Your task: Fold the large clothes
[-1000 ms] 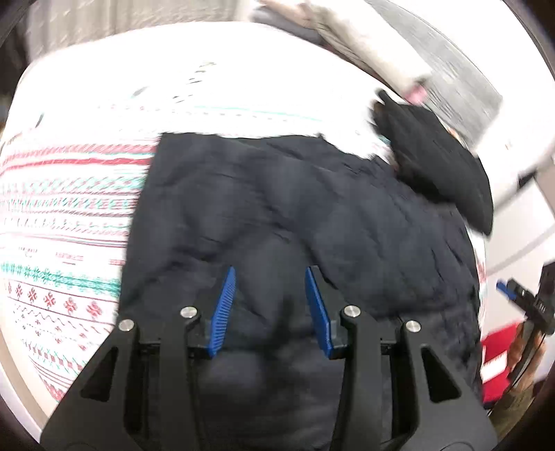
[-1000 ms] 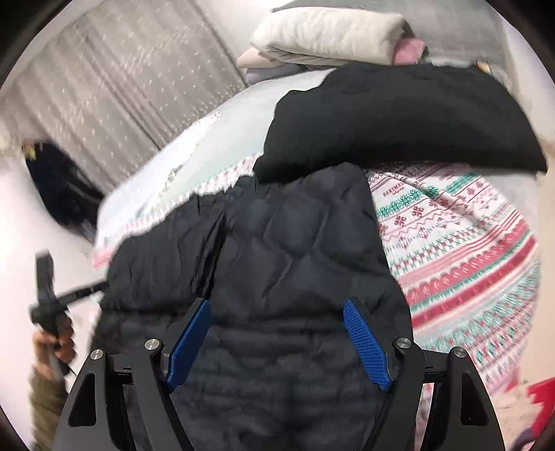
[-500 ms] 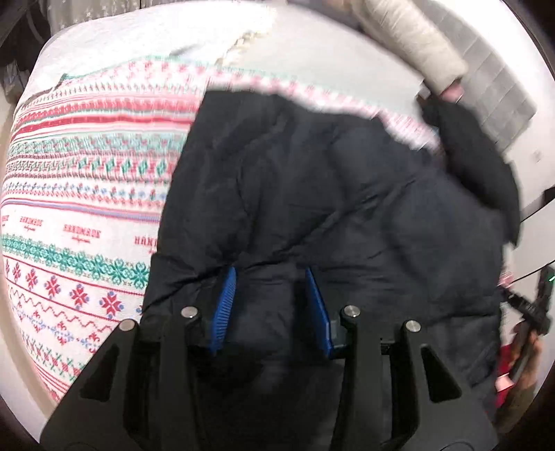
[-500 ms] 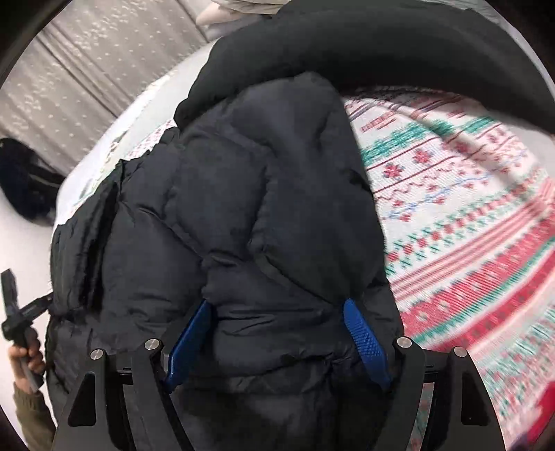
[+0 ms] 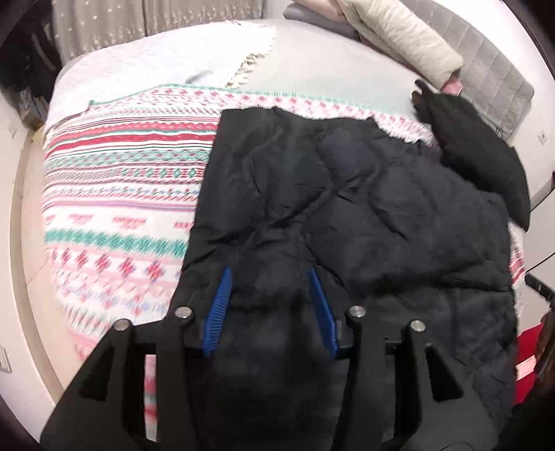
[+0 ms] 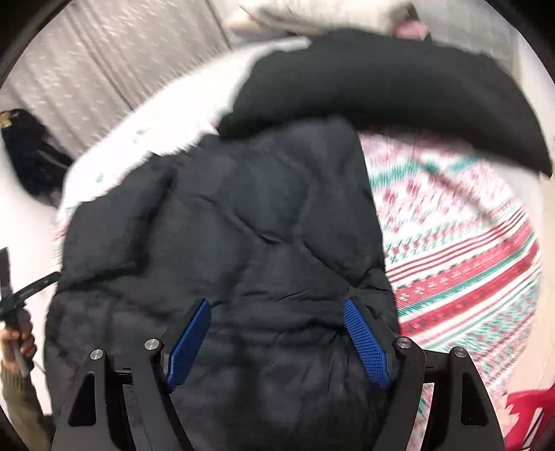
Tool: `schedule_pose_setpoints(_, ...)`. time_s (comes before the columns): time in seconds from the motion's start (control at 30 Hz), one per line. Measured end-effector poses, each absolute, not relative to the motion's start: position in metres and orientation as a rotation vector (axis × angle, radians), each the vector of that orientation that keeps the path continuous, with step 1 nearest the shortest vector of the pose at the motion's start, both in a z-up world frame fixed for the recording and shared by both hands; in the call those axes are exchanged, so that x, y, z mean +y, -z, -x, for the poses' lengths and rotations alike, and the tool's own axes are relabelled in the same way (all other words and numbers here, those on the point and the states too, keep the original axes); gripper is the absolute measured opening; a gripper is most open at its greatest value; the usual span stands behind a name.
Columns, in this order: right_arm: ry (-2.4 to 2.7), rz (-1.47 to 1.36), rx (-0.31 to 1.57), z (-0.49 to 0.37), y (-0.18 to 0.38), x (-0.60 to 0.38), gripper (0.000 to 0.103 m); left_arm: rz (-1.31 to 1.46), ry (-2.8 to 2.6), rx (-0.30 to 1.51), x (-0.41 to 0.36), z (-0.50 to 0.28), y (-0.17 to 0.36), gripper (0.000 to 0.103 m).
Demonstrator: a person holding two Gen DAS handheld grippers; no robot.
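Knit-patterned red, green and white blanket [image 5: 118,194] is spread over a bed [image 5: 329,66], curtains [image 5: 104,27] behind, folded bedding [image 5: 399,38] stacked at the far end. Dark quilted jacket [image 5: 347,208] is laid flat on the blanket. Left hand-held gripper [image 5: 269,277] jaws are opening, jacket fabric between them. Right hand-held gripper [image 6: 277,312] is spread wide over the jacket, pads not pressing.

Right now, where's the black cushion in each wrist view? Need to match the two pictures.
Left wrist: the black cushion sits at upper right, beyond the far right corner of the dark puffer jacket.
Right wrist: the black cushion arcs across the top, from centre to the right edge, just past the jacket's far end.
Shared landmark: the red-and-green patterned blanket under both.
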State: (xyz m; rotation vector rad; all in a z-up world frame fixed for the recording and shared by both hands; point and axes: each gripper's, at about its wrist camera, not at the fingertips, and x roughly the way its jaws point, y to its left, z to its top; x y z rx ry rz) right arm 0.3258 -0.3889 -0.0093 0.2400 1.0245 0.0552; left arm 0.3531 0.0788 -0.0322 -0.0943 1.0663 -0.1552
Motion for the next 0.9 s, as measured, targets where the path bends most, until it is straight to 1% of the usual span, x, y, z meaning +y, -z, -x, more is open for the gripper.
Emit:
schedule_pose_setpoints(0.13, -0.127, -0.221, 0.995, -0.275, -0.011, -0.376, 0.08, 0.16, 0.219, 1.084, 0.092, -0.304, 0.022, 0.054)
schedule_pose_setpoints(0.23, -0.186, -0.208, 0.997, -0.233, -0.011, -0.358, 0.08, 0.044, 0.198, 1.053, 0.083, -0.246, 0.028, 0.057)
schedule_pose_setpoints(0.27, -0.2, -0.201, 0.999, -0.221, -0.007, -0.352, 0.08, 0.007, 0.19, 1.058, 0.078, -0.23, 0.035, 0.059)
schedule_pose_setpoints(0.37, -0.244, -0.248, 1.041, -0.183, 0.021, -0.335, 0.08, -0.045, 0.201, 1.083, 0.07, -0.18, 0.061, 0.059)
schedule_pose_setpoints(0.43, -0.233, -0.235, 1.081, -0.159, 0.039, -0.324, 0.08, -0.079, 0.195, 1.059, 0.069, -0.156, 0.067, 0.059)
schedule_pose_setpoints(0.57, -0.15, -0.198, 1.041, -0.11, 0.041, -0.316, 0.08, -0.017, 0.184, 1.055, 0.086, -0.133, 0.063, 0.059)
schedule_pose_setpoints(0.77, -0.147, -0.301, 0.995, -0.063, 0.038, -0.323, 0.08, 0.045, 0.151, 1.051, 0.113, -0.096, 0.066, 0.059)
schedule_pose_setpoints(0.9, -0.123, -0.329, 1.016, -0.033, 0.048, -0.328, 0.08, 0.095, 0.13, 1.059, 0.14, -0.076, 0.064, 0.059)
